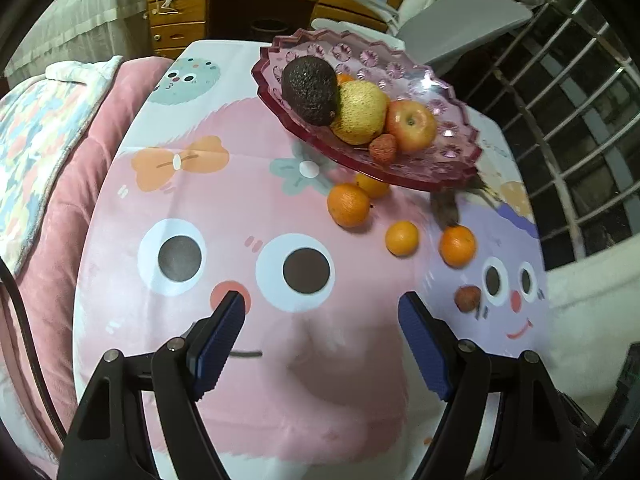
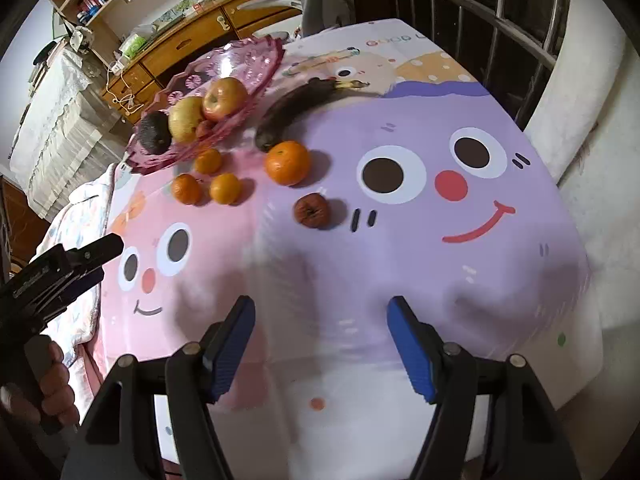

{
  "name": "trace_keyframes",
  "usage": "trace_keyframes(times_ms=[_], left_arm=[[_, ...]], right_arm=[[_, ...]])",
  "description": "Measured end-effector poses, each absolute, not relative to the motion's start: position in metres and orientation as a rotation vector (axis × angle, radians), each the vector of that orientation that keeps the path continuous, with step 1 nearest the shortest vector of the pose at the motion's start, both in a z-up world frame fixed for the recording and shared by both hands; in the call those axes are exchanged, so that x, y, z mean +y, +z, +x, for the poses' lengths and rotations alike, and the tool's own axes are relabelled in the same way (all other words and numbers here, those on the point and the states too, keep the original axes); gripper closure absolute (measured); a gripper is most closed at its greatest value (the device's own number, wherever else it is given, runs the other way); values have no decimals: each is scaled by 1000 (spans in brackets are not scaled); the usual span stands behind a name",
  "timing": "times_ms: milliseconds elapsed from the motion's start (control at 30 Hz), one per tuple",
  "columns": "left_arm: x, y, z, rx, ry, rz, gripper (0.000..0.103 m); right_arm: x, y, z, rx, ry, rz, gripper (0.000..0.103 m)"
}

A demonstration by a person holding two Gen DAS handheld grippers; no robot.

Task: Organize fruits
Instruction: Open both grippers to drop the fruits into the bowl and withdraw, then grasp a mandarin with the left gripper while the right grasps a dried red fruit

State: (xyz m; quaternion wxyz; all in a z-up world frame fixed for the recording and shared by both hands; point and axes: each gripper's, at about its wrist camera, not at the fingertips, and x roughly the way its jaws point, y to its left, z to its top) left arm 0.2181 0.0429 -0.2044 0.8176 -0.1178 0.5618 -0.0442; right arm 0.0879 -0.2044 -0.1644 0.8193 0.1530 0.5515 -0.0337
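Note:
A pink glass bowl (image 1: 448, 160) (image 2: 256, 60) holds a dark avocado (image 1: 310, 90), a yellow pear (image 1: 362, 112), a red apple (image 1: 412, 125) and a small red lychee (image 1: 383, 148). Several oranges (image 1: 348, 205) (image 2: 288, 162) lie on the table in front of it. A blackened banana (image 2: 296, 110) and a small brown-red fruit (image 2: 312, 210) (image 1: 468, 299) lie loose on the cloth. My left gripper (image 1: 322, 306) is open and empty, over the table short of the oranges. My right gripper (image 2: 322, 312) is open and empty, short of the brown-red fruit.
The table has a cartoon-face cloth (image 1: 280, 360). A pink quilted bed (image 1: 60, 168) lies to the left. A wooden desk (image 1: 240, 0) and a grey chair (image 1: 460, 28) stand behind. A metal window grille (image 1: 560, 120) is at the right. The left gripper's body shows in the right wrist view (image 2: 60, 276).

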Motion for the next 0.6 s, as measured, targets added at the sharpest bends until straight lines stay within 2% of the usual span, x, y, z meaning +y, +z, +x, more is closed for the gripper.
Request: trace_keyframes(times_ms=[400,600], left_arm=[[22,-249,260,1157,54,-307,25],[18,-258,271,1096,65,-353,26]], right_arm=[[-209,-193,129,1202,163,126,34],[-205,-202,146,1153,250,40,34]])
